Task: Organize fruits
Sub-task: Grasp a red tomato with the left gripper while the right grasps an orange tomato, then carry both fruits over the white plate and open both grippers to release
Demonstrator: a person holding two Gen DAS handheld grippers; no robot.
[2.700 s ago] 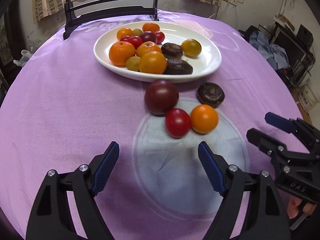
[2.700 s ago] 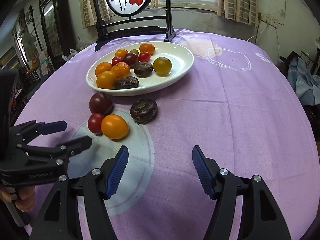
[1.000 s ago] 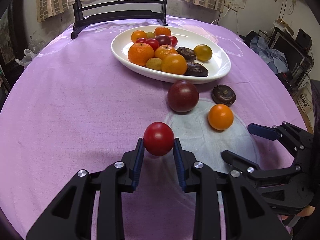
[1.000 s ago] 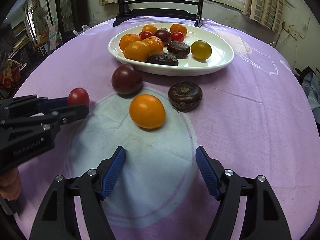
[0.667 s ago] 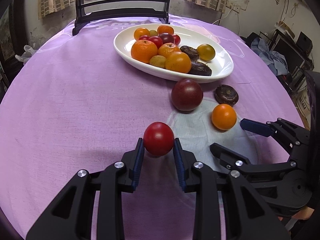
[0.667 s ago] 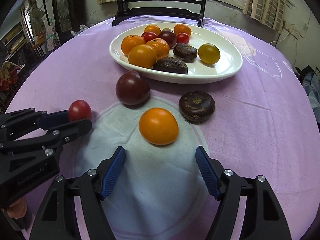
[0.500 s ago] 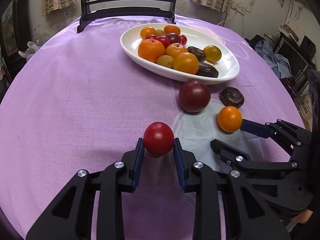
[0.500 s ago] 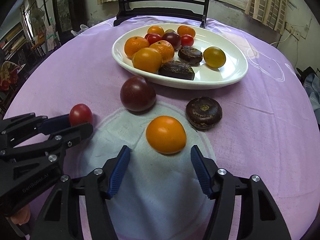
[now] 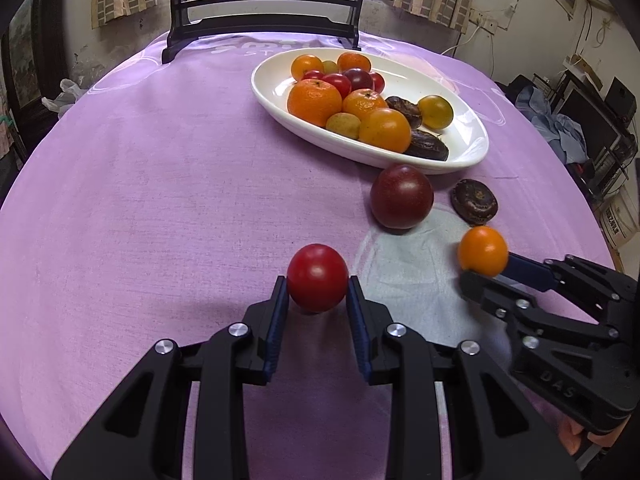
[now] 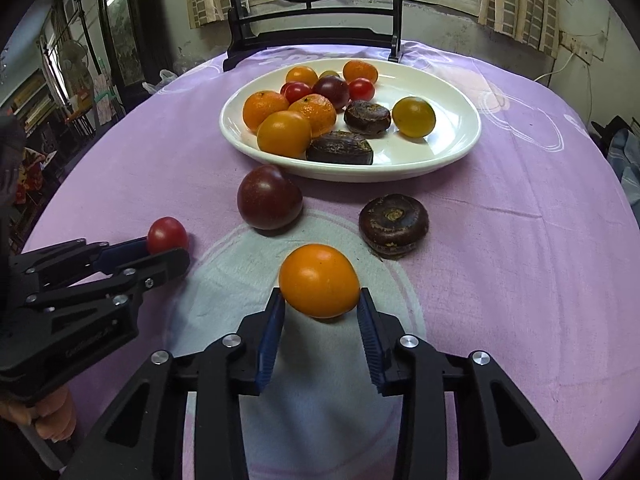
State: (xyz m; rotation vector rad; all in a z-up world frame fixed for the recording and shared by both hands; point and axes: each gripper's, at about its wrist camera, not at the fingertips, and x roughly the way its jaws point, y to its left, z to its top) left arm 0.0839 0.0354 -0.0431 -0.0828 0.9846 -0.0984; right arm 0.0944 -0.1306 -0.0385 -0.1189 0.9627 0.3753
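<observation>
Two fruits are in the grip at once, and both have the same way to go: the white plate (image 10: 460, 152) lies on the far side of the bench (image 9: 160, 200), ahead of both tongs, a little to the right of the left one and almost straight ahead of the right one. The left tongs (image 9: 317, 304) are closed down on a red tomato (image 9: 317, 278), pads touching its two sides, and it seems to ride just clear of the purple cloth. The right tongs (image 10: 320, 312) are drawn in on an orange tomato (image 10: 319, 280), its pads at the fruit's flanks; whether it is lifted or resting on the pale patch of cloth I cannot tell. Both fruits are round, so no long axis matters. The right tongs look nearer the plate. Between them and the rim lie a dark purple tomato (image 10: 269, 197) to the left and a brown flat fruit (image 10: 394, 222) to the right, both loose on the cloth. My reading is that each load must pass over or between these and land on the plate's bare right half, since its left is crowded.
</observation>
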